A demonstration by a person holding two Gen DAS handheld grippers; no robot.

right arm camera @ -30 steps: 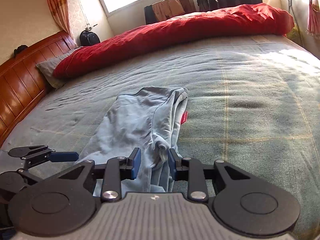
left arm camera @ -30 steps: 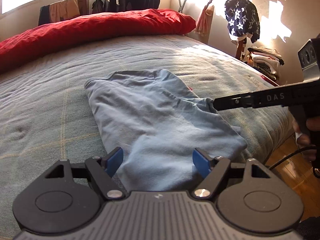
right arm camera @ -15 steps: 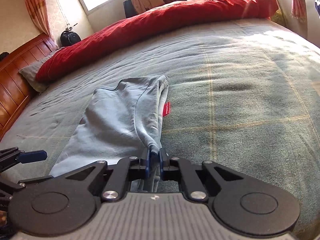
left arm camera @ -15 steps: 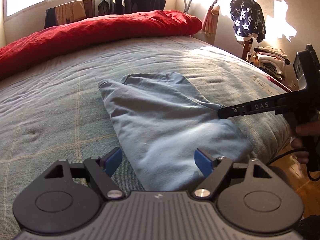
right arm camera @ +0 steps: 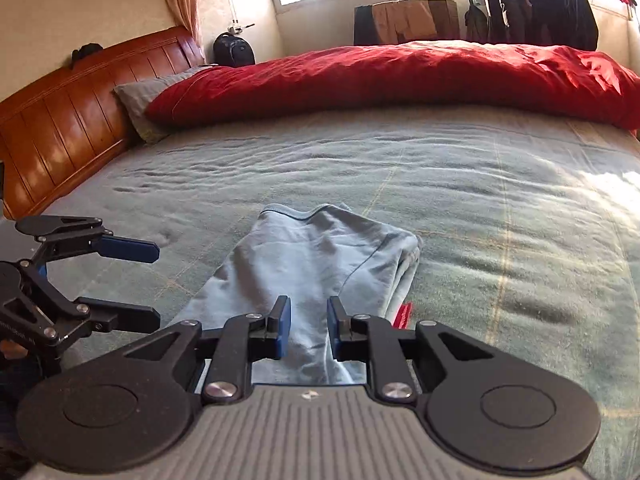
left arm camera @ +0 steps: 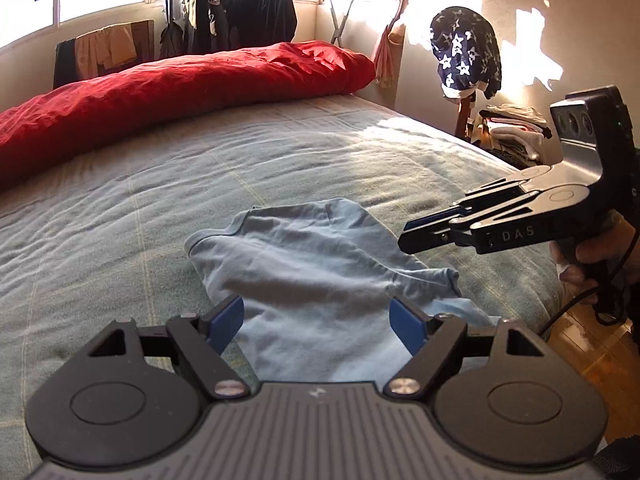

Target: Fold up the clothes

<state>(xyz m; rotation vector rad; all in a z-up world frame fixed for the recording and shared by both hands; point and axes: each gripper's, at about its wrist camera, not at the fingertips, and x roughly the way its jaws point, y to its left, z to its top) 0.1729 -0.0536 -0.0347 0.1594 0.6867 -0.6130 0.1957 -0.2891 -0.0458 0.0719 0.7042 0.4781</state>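
A light blue garment (left arm camera: pixel 320 264) lies folded lengthwise on the grey-green blanket (left arm camera: pixel 120 220), its near end close to the bed's edge. My left gripper (left arm camera: pixel 316 318) stands wide open just above that near end, with nothing pinched. Off to the right, a hand (left arm camera: pixel 588 256) holds my right gripper (left arm camera: pixel 404 236) above the garment's right edge. In the right wrist view the right gripper (right arm camera: pixel 308 328) has its jaws opening, a narrow gap between the pads, and the garment (right arm camera: pixel 320 256) lying below them, not gripped. The left gripper (right arm camera: pixel 156 284) shows open at the left.
A red duvet (left arm camera: pixel 180 84) runs along the far side of the bed, with a grey pillow (right arm camera: pixel 136 96) and wooden headboard (right arm camera: pixel 60 120) at the left. A clothes rack (left arm camera: pixel 240 12), a star-patterned garment (left arm camera: pixel 464 52) on a chair and stacked clothes (left arm camera: pixel 516 128) stand beyond the bed's right edge.
The right gripper closed on the garment's right edge, then let go and lifted clear of it. Both grippers have drawn back and risen slightly; the left stayed open.
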